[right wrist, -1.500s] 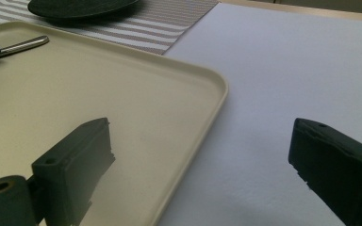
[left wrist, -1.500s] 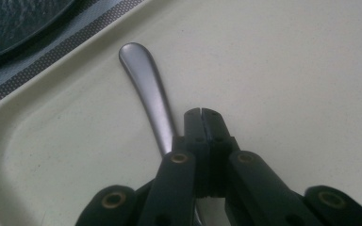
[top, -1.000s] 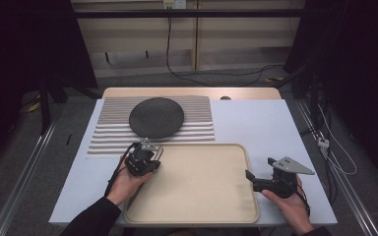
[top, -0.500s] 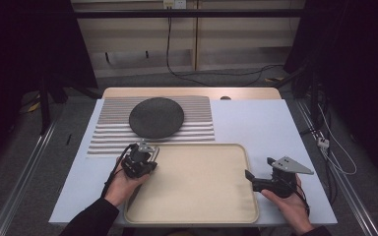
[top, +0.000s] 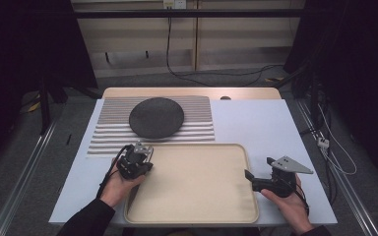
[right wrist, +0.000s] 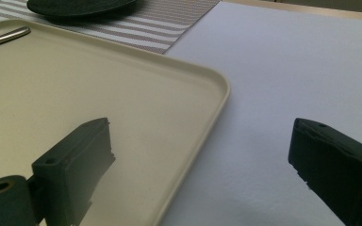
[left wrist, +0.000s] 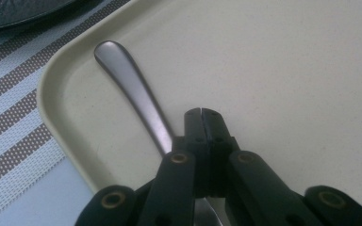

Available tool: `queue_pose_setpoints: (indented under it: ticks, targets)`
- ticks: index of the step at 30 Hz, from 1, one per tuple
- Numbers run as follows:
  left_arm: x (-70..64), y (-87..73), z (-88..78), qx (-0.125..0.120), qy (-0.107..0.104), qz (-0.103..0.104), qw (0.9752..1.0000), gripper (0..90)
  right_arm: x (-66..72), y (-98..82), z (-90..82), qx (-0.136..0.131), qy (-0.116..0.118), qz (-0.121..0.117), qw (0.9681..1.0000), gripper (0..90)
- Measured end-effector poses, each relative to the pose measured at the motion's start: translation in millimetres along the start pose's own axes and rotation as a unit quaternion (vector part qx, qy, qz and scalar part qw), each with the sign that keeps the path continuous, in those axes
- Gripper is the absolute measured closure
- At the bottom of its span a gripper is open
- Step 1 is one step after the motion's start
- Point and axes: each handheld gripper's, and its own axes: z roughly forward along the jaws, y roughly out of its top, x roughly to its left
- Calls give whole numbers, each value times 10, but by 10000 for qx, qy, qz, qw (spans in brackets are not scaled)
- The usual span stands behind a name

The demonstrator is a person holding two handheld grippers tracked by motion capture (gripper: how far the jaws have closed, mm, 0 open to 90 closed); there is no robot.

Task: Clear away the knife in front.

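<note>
A silver utensil handle [left wrist: 132, 87] lies on the beige tray [left wrist: 287, 70] near its far left corner and runs under my left gripper [left wrist: 201, 112]. That gripper's jaws are shut tip to tip above the tray floor, with nothing between them. In the high view the left gripper [top: 145, 150] sits at the tray's [top: 197, 187] far left corner, in a hand. My right gripper [right wrist: 201, 127] stands wide open over the tray's right rim [right wrist: 217, 94], with nothing between its jaws. In the high view the right gripper [top: 259, 168] rests by the tray's right edge.
A dark round plate [top: 156, 117] sits on a striped placemat [top: 197, 105] beyond the tray. The white table surface [top: 261, 123] stretches to the right of the mat. Past the table's far edge, cables run over the floor.
The left hand and its gripper have shifted slightly left and nearer along the tray's corner. The right gripper has not moved.
</note>
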Motion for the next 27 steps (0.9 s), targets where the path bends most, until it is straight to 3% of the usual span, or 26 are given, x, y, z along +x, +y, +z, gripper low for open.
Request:
queue_pose_setpoints:
  ticks: [4,7,10,27]
  targets:
    - [17,-16,-19,42,-11,-66,10000,900,0,0,-2,-7,0,10,10000,66]
    - [15,-26,-41,103,90,-1,9999,900,-3,-1,-1,-3,-4,3,10000,66]
    - [45,-50,-47,50,14,-62,10000,900,-4,-2,-1,-2,-7,7,10000,66]
    - [58,-75,-70,69,89,-157,9998,900,1,2,-3,-4,0,-12,10000,66]
